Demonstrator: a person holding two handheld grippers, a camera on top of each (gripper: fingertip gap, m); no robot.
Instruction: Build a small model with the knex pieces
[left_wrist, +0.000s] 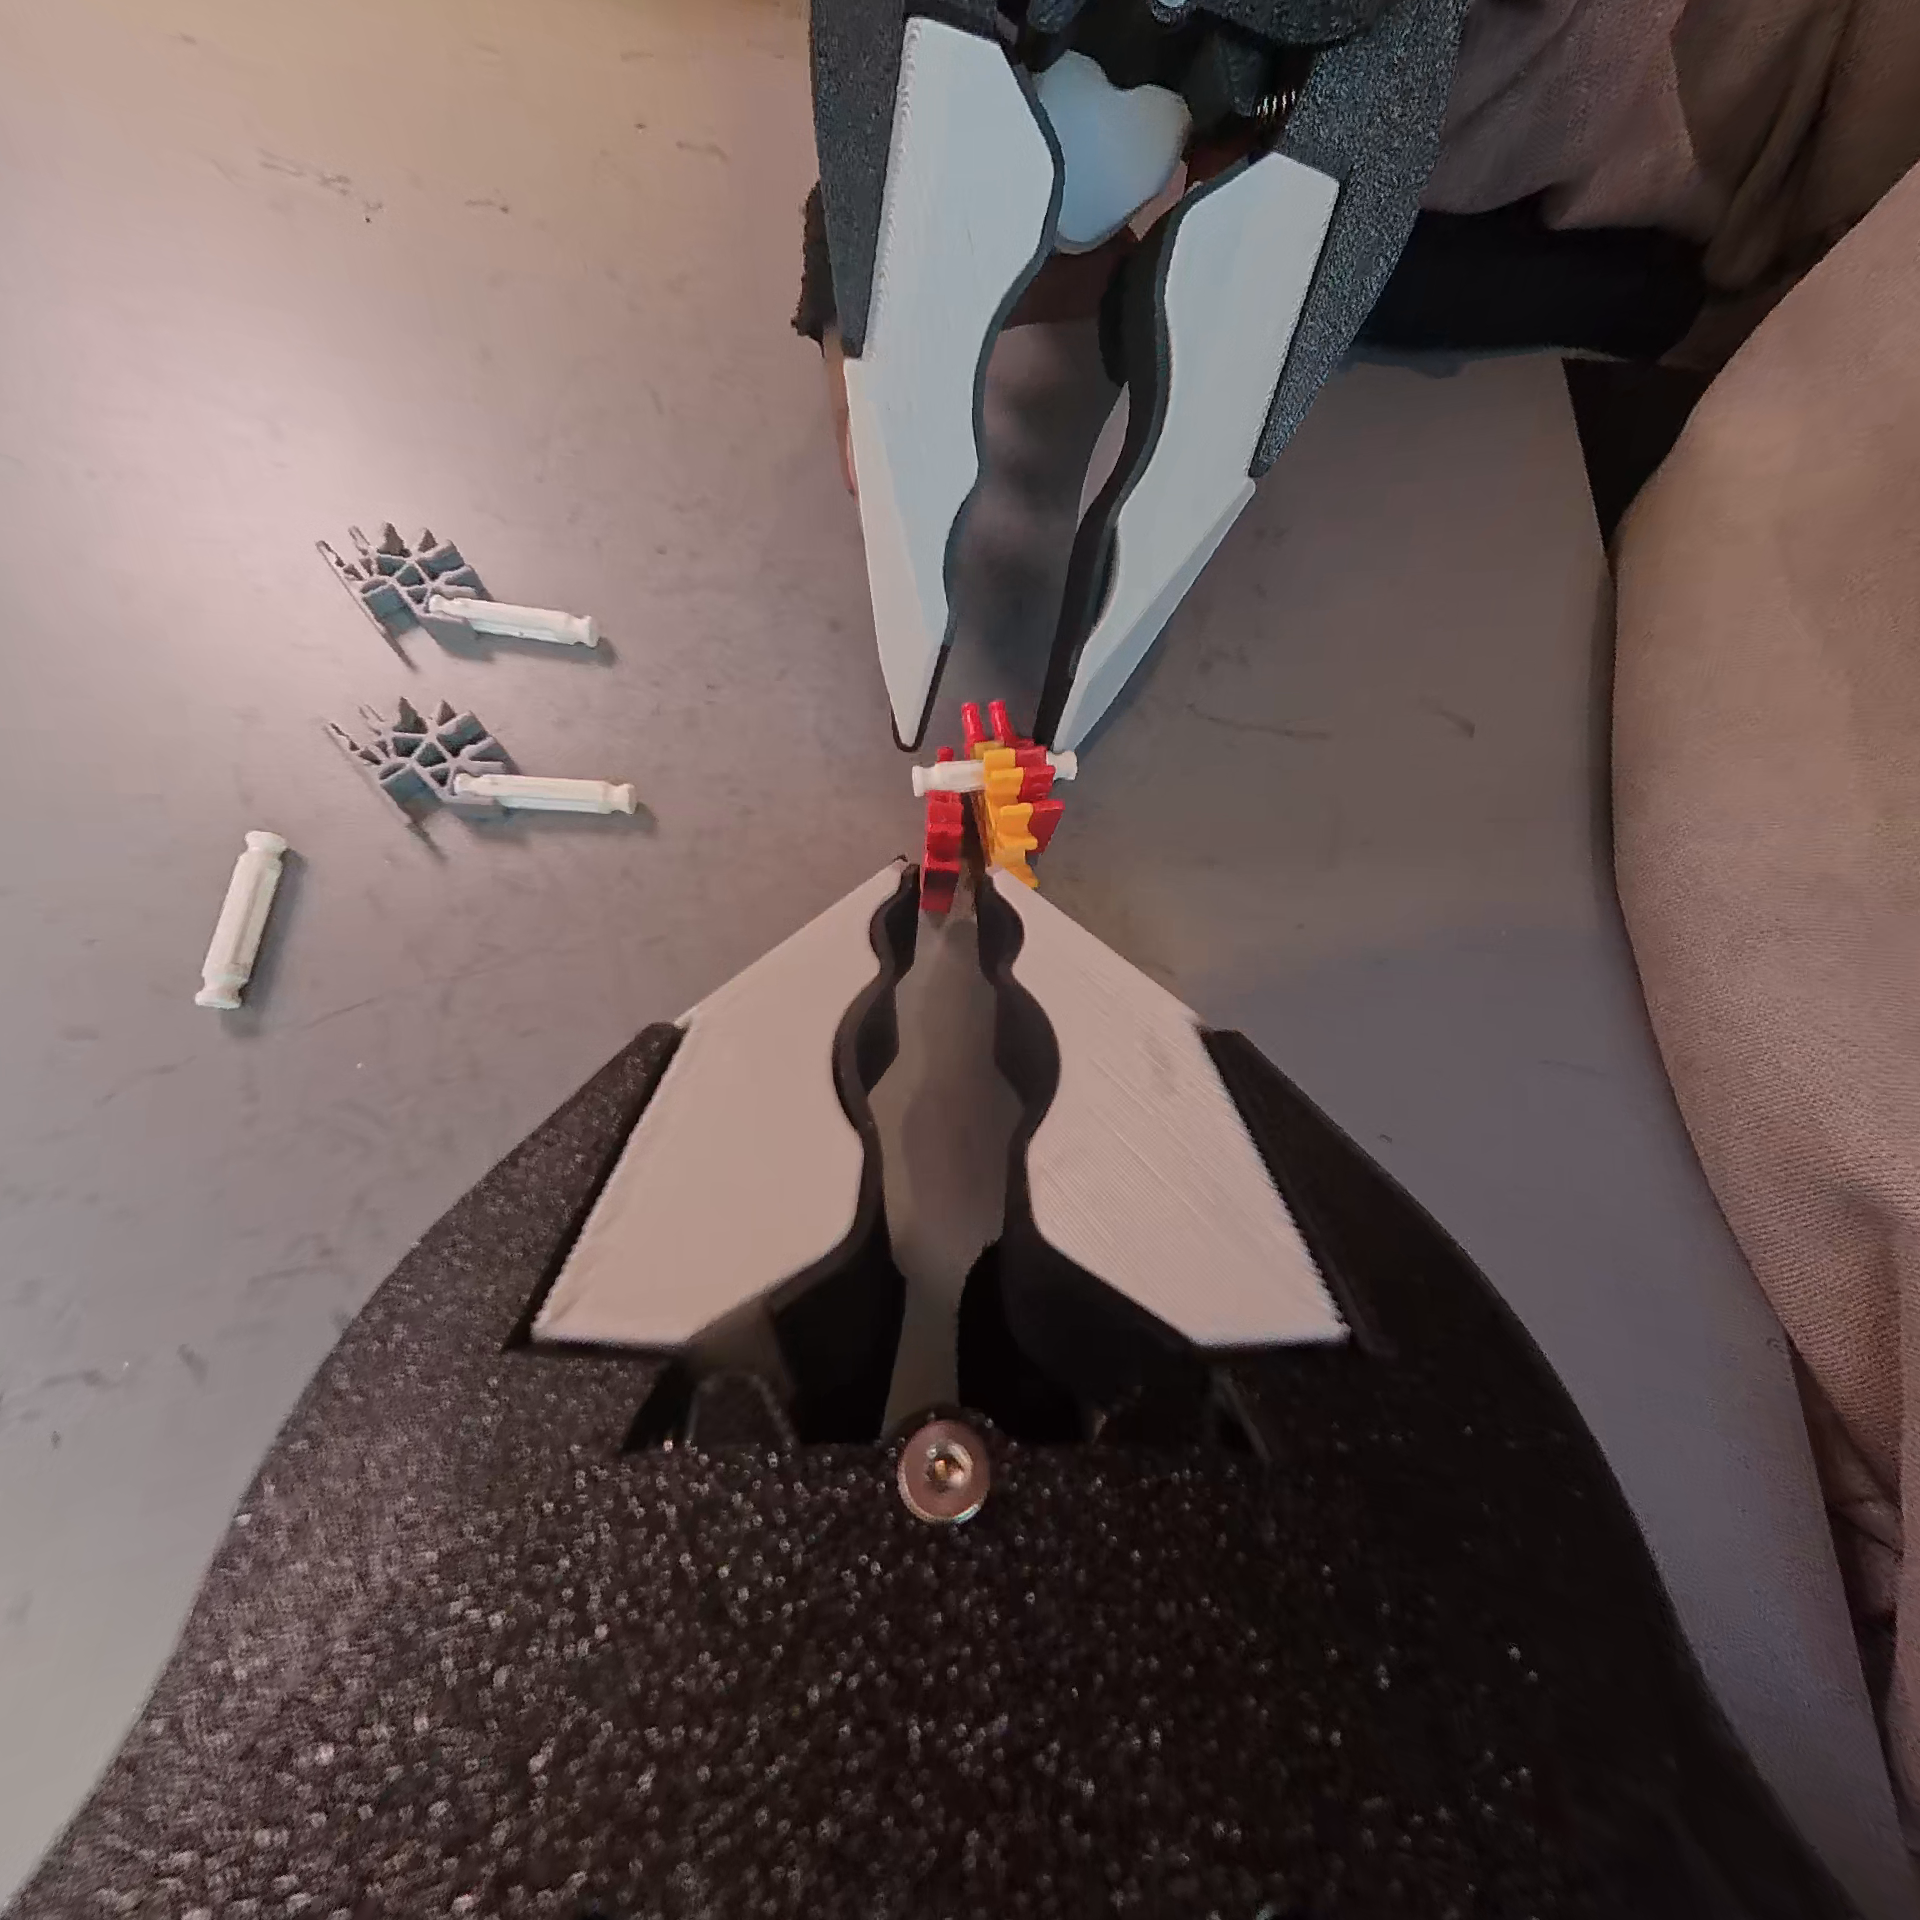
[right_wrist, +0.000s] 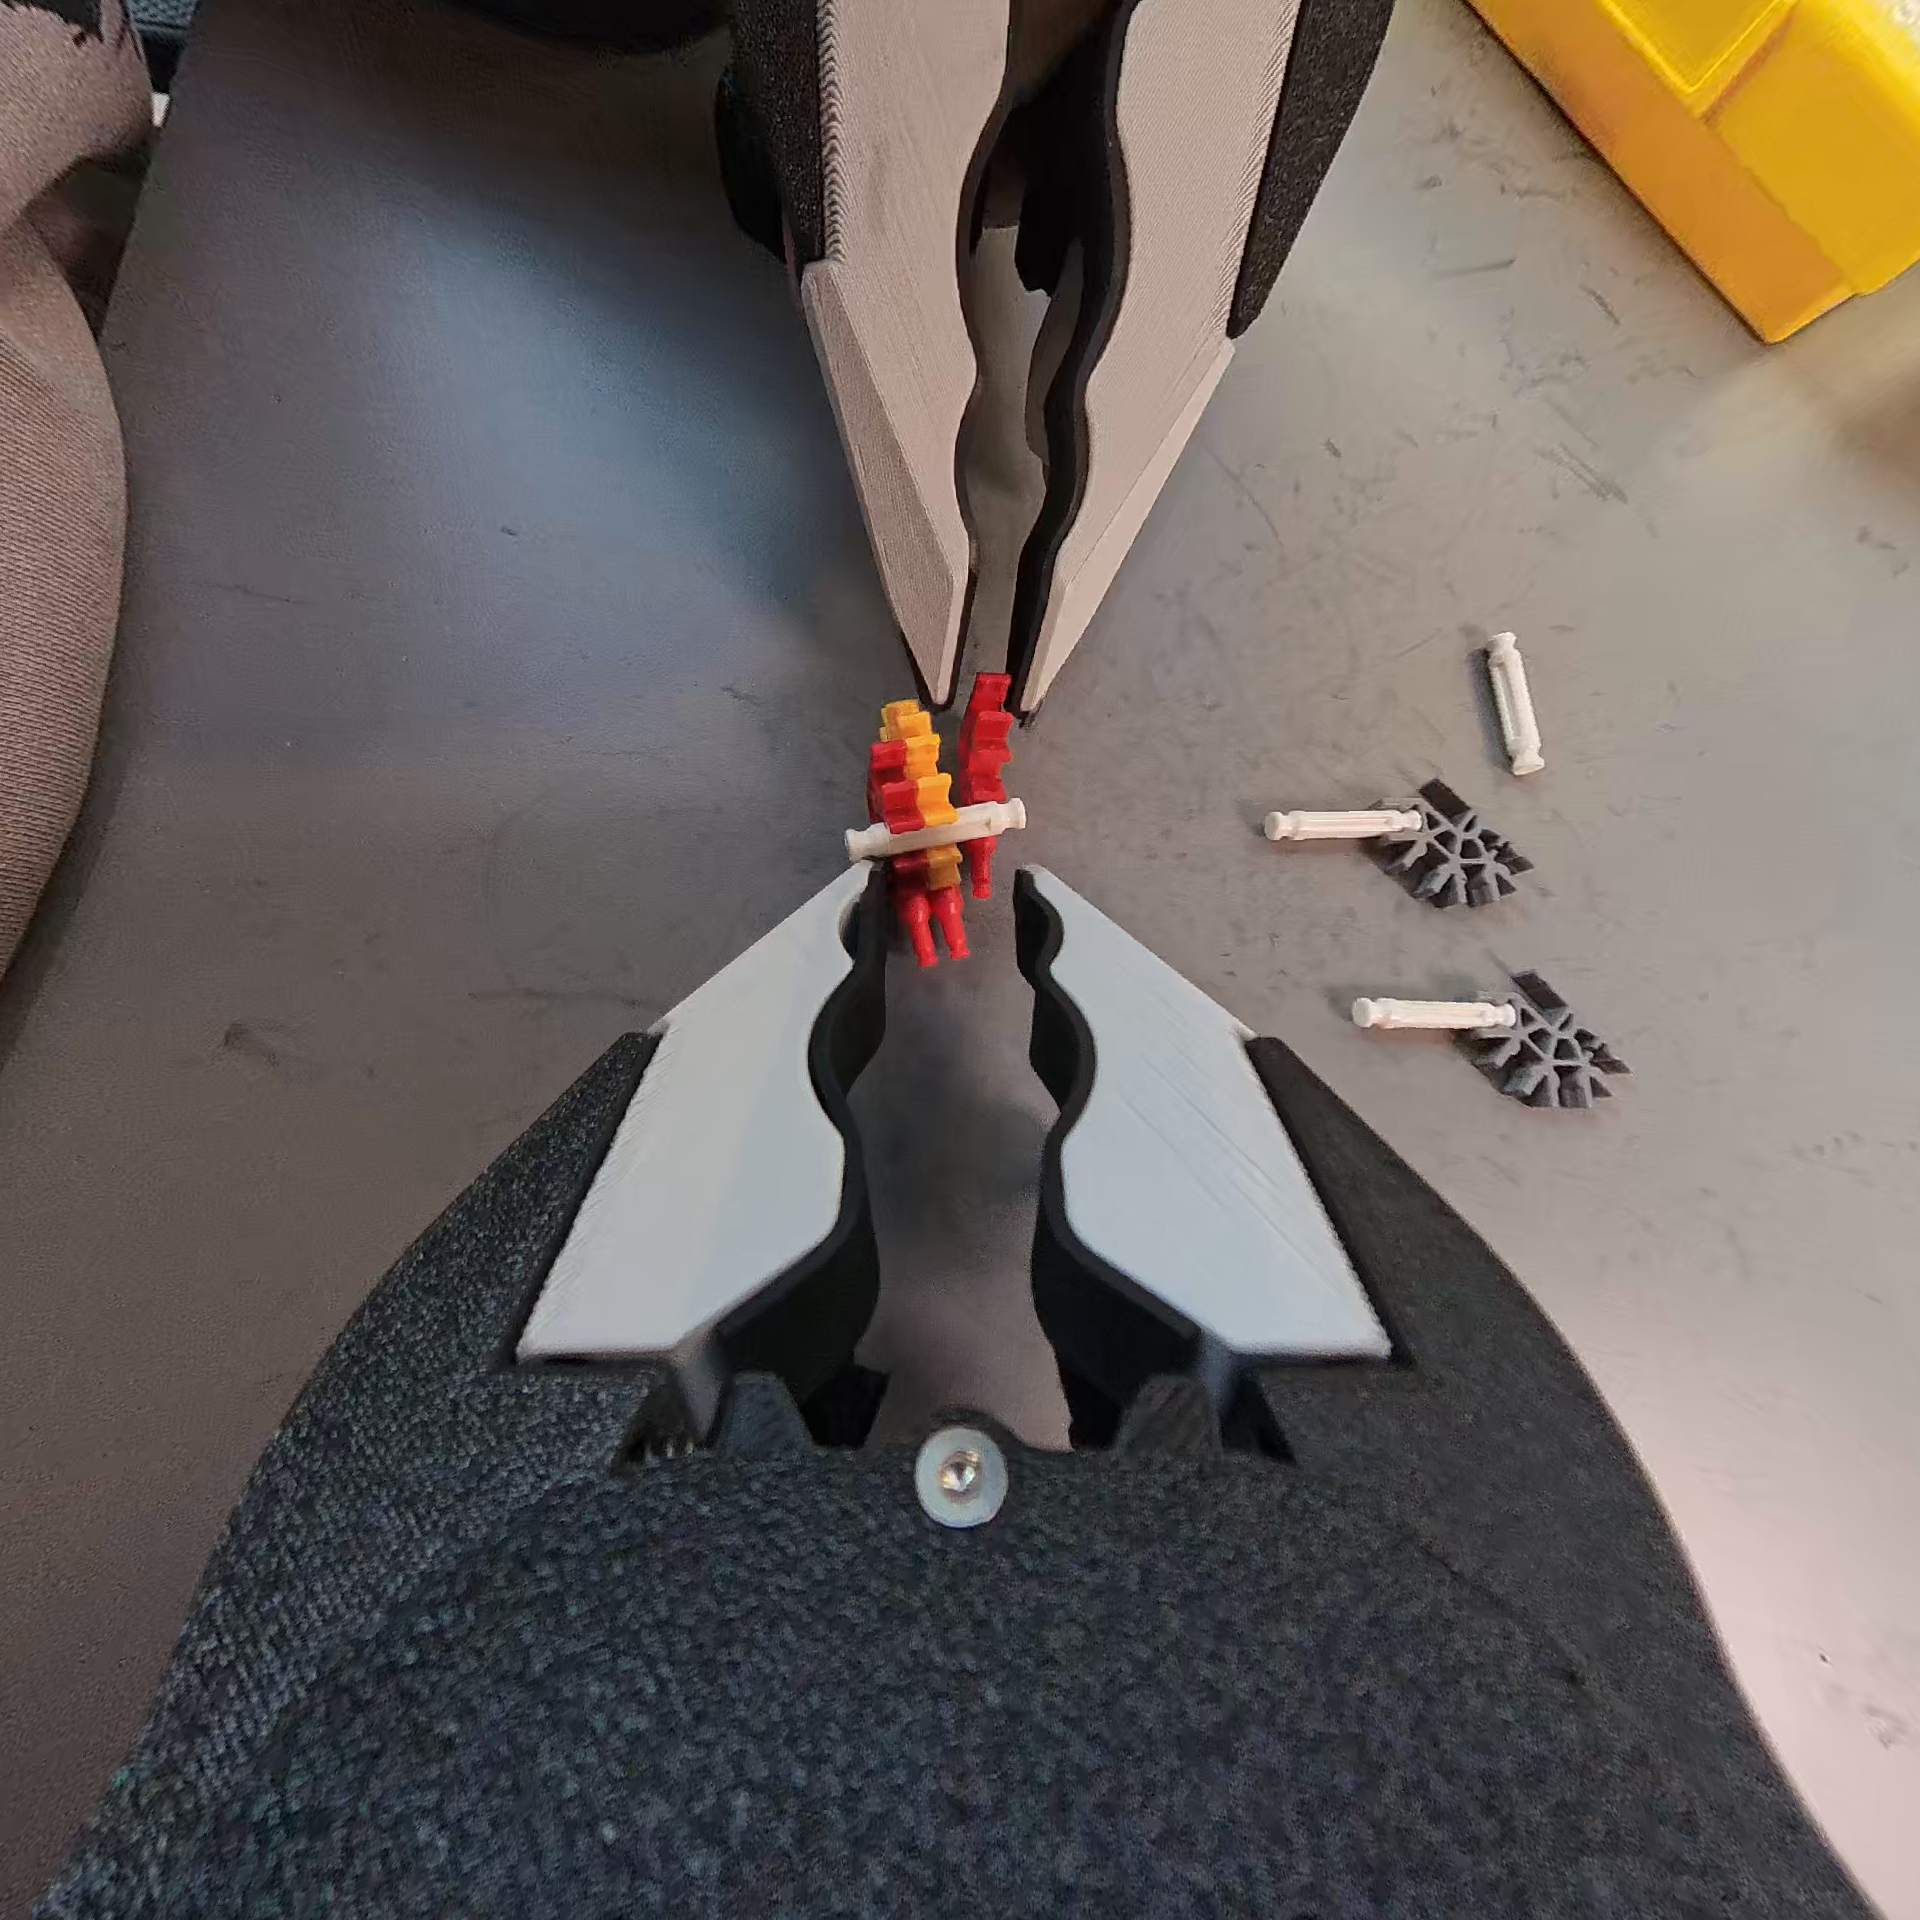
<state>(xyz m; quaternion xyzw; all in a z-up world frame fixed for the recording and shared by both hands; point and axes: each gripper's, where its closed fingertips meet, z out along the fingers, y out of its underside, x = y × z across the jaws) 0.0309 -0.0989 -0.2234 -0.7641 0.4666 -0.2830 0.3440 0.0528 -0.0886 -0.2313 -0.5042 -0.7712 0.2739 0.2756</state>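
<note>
Grey bench (left_wrist: 312, 312): my left gripper (left_wrist: 948, 871) pinches the red-and-yellow connector cluster (left_wrist: 987, 821); right gripper (right_wrist: 940, 878) fingers spread around it.

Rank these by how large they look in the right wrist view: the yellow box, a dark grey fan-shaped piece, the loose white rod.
1. yellow box, though cut off by the frame
2. nearer dark grey fan-shaped piece
3. loose white rod

The box lies farthest, so true sizes differ more.
</note>
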